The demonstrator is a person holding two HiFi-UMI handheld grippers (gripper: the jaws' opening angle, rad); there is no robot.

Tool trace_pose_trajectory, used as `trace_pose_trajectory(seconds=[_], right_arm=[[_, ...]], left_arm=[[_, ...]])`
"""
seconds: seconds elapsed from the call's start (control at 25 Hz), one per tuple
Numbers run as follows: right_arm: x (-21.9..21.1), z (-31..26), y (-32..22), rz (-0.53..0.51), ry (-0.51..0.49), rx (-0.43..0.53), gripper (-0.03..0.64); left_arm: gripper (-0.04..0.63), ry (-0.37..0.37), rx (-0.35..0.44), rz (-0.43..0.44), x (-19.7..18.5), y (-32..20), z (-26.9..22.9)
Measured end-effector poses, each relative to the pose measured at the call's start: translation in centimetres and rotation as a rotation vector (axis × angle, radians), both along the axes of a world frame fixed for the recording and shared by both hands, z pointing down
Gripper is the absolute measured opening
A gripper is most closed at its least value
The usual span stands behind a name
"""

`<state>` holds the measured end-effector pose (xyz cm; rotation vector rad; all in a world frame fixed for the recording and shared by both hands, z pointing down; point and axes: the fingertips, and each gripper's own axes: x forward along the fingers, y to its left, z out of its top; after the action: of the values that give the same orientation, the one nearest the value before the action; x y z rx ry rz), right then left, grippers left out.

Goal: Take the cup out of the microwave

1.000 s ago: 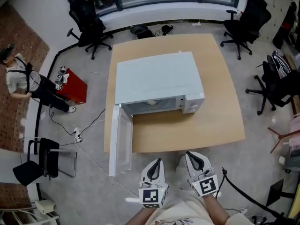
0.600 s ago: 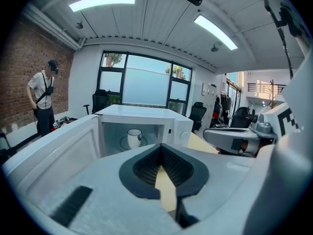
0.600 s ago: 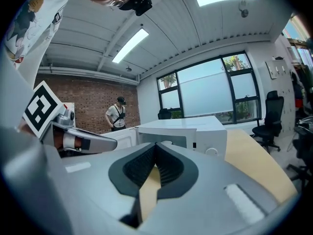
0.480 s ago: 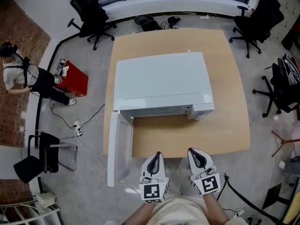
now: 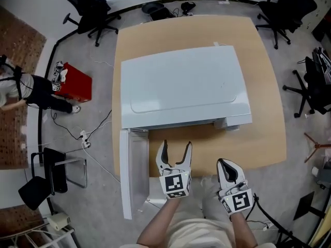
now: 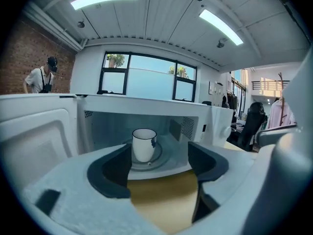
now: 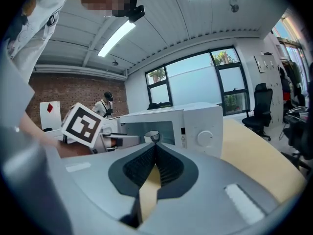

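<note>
A white cup with a dark rim stands upright on the turntable inside the white microwave, whose door hangs open to the left. My left gripper is over the table's front edge, pointing into the cavity. Its jaws are opening, with nothing between them. In the left gripper view the cup sits beyond the fingertips, apart from them. My right gripper hangs back at the table's front edge, shut and empty. Over its jaws the right gripper view shows the cup's rim.
The microwave fills most of the wooden table. Office chairs stand at the far side and right. A red box, a person, floor cables and a folding chair are at the left.
My left gripper has moved forward from beside my body to the microwave's open front, and its jaws have opened. The right gripper has shifted slightly and stays shut.
</note>
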<state>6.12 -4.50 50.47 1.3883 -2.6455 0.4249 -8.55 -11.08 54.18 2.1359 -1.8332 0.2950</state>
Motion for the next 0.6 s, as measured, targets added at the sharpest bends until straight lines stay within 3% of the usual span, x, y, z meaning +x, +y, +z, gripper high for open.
trace_pose_trajectory(seconds=[0.6], right_arm=[[-3.3,3.1,-1.1,-0.025,0.005,-0.060,0.006]], left_arm=[[0.428,-0.076,0.086,0.016,-1.8,-11.1,5.5]])
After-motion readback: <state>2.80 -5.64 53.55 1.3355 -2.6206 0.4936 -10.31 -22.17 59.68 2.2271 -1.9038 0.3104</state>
